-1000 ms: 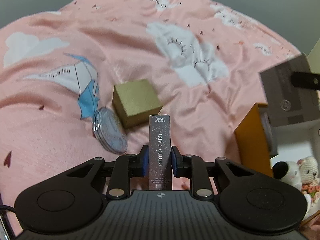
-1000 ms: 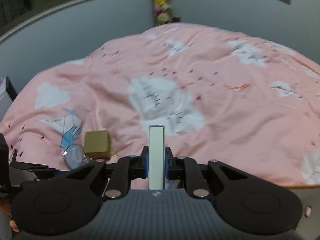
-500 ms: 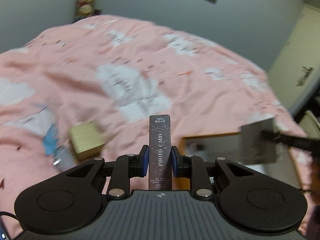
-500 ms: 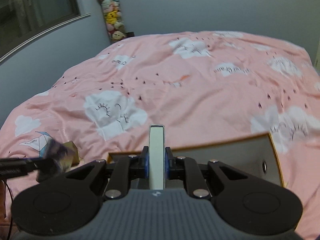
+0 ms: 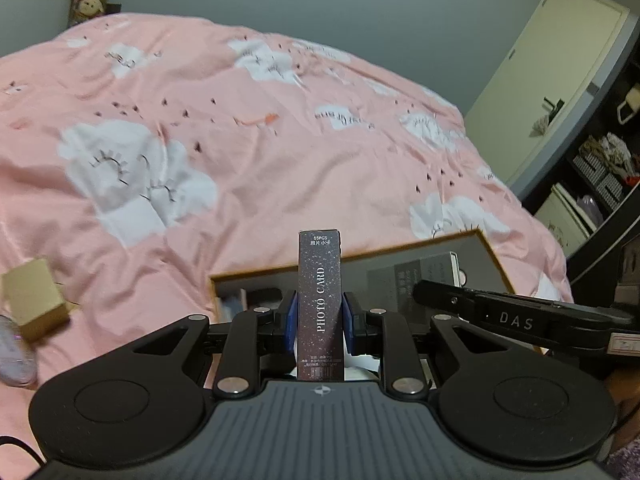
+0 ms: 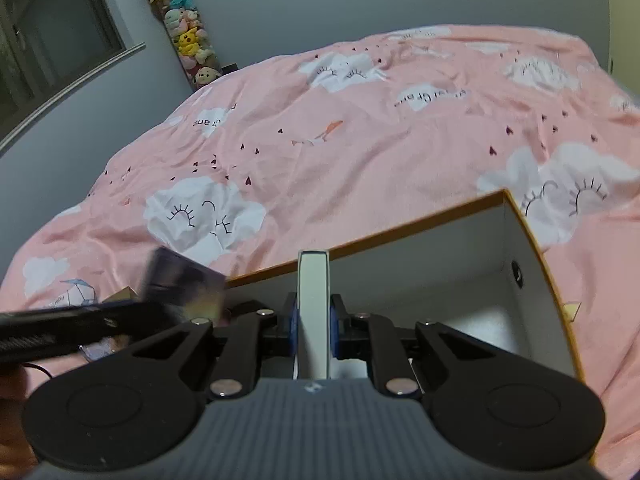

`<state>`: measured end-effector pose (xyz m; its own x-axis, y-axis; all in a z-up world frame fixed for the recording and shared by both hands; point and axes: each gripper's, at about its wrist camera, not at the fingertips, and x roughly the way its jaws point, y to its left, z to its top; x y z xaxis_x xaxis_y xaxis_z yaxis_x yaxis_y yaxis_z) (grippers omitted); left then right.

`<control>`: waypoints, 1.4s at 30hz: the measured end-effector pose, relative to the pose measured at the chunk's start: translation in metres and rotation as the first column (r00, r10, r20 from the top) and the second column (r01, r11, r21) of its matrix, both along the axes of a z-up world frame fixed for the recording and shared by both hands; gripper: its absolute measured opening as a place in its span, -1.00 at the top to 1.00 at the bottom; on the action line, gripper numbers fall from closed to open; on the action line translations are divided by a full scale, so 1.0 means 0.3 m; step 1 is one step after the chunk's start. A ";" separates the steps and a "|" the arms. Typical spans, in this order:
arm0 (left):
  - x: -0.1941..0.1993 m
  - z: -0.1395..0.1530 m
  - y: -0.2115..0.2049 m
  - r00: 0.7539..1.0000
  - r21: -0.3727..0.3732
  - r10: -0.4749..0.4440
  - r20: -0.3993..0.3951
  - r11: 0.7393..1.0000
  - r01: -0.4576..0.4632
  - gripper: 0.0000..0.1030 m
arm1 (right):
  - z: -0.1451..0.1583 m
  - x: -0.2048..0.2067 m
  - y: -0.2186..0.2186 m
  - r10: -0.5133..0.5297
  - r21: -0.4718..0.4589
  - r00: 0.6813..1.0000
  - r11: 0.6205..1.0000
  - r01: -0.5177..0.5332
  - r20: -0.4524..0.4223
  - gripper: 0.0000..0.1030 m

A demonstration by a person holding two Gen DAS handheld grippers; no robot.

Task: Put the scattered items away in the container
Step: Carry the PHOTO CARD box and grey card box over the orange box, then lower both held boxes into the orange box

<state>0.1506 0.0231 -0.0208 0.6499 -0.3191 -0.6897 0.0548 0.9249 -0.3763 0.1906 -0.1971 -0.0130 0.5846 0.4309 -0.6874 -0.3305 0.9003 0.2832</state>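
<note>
**Both tongs clamped on boxes above the open container**

Left tongs (image 5: 320,316) are closed on a dark speckled box (image 5: 320,304) printed PHOTO CARD, its narrow face held upright between the blue pads (image 5: 291,318). Right tongs (image 6: 314,322) are closed on a slim grey-white box (image 6: 314,312), also standing on edge between their pads.

Just ahead of and below both tongs lies the container (image 6: 532,248), an open box with an orange rim and pale inner walls, resting on a pink quilt (image 5: 280,140) printed with white clouds. From the left wrist view, the far rim of the container (image 5: 492,248) sits right behind the held photo-card box, and the right tongs' black arm, lettered DAS, reaches in from the right over the container, with its grey box showing above the interior. From the right wrist view, the left tongs come in from the left, blurred, with the dark box at their tip close to the container's left corner.

To the left of the left tongs, outside the container, a small gold box (image 5: 34,298) sits on the quilt, and just nearer, at the edge of view, lies a round shiny thing (image 5: 14,354), too blurred to name. Farther off, behind the quilt, a tall tube of plush toys (image 6: 188,36) stands against the grey wall.
</note>
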 end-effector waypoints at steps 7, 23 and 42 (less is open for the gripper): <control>0.058 -0.059 -0.064 0.998 0.007 -0.021 -0.058 1.000 0.022 0.50 | -0.057 0.036 0.010 0.004 0.032 0.999 0.999 -0.003 -0.037 0.68; 0.060 -0.155 -0.132 1.000 0.116 -0.022 -0.003 0.993 0.022 0.50 | -0.189 0.116 0.039 -0.031 0.023 0.985 0.999 0.036 -0.168 0.68; 0.094 -0.256 -0.179 0.996 0.153 0.031 -0.082 0.988 -0.018 0.49 | -0.212 0.139 0.053 -0.037 0.019 0.977 0.999 0.042 -0.212 0.68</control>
